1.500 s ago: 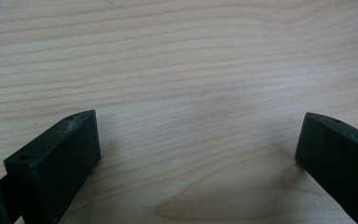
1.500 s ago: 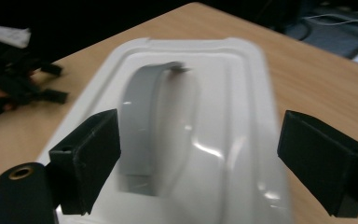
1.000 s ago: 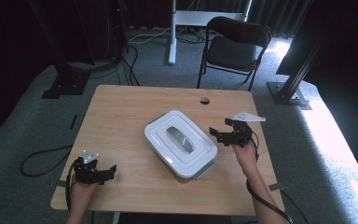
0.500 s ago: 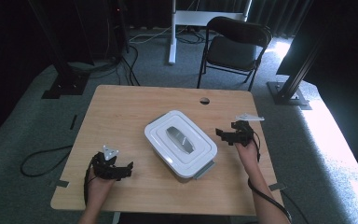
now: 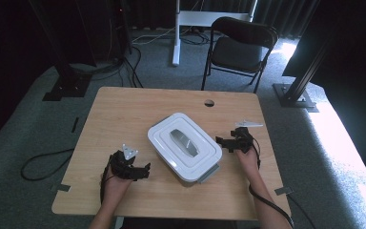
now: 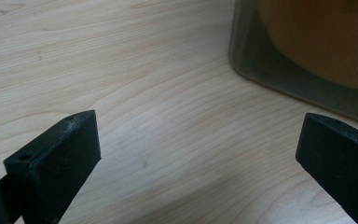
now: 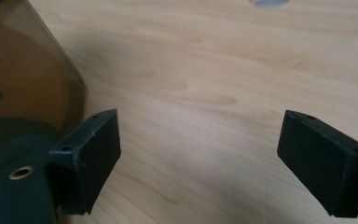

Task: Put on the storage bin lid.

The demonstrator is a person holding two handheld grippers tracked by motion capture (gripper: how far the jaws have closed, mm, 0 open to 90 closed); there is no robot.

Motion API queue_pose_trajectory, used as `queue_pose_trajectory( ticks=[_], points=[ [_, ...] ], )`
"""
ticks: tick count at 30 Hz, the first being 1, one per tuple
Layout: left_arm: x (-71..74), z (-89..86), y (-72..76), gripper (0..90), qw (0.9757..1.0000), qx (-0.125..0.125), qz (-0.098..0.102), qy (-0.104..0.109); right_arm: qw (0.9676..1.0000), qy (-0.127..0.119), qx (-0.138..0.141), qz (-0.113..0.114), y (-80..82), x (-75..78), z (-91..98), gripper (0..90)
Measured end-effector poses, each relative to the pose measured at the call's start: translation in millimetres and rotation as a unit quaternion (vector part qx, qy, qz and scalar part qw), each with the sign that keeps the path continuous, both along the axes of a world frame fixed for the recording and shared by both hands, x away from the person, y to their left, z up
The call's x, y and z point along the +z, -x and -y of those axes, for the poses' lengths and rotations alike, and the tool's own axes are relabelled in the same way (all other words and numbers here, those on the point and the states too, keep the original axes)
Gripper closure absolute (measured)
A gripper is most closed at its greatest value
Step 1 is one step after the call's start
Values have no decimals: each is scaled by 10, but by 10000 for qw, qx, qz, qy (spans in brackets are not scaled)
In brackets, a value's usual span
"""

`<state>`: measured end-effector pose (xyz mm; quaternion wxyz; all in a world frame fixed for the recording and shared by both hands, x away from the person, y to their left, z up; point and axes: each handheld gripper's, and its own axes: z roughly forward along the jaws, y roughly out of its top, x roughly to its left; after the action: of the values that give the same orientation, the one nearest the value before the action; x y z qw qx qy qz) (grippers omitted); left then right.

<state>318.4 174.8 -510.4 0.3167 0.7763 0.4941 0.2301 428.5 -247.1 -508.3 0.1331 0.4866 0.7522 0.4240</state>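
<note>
Two handheld claws flank a lidded white container (image 5: 184, 148) at the middle of a wooden worktop (image 5: 124, 114).

High view: the left claw (image 5: 143, 171) sits near the container's near-left side, the right claw (image 5: 222, 142) just beside its right edge. Left gripper view: jaws wide apart, empty, the container's corner ahead at upper right, something orange, perhaps food, inside. Right gripper view: jaws wide apart, empty, the container's wall by one jaw.
</note>
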Motion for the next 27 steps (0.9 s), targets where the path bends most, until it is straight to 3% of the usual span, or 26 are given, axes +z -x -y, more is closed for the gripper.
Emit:
queue_pose_trajectory(
  ticks=[2,8,13,14,23,27],
  points=[
    [-3,40,-22,3,10000,-29,-12,-43,9999,106,2,-21,-4,-33,-22,126],
    [-29,99,-73,3,10000,-34,-28,-34,9999,104,74,-75,27,-83,-56,126],
    [-45,179,-126,3,9999,-69,-35,-64,9995,99,301,-80,102,-113,-108,125],
    [-45,193,-137,3,9999,-67,-33,-68,9991,223,358,-71,128,-131,-132,125],
    [-61,272,-237,3,9999,-80,-67,71,9969,70,781,-116,210,-159,-207,128],
    [-51,309,-262,3,9999,-137,-65,-11,9974,123,715,-3,248,-155,-202,133]
  ],
)
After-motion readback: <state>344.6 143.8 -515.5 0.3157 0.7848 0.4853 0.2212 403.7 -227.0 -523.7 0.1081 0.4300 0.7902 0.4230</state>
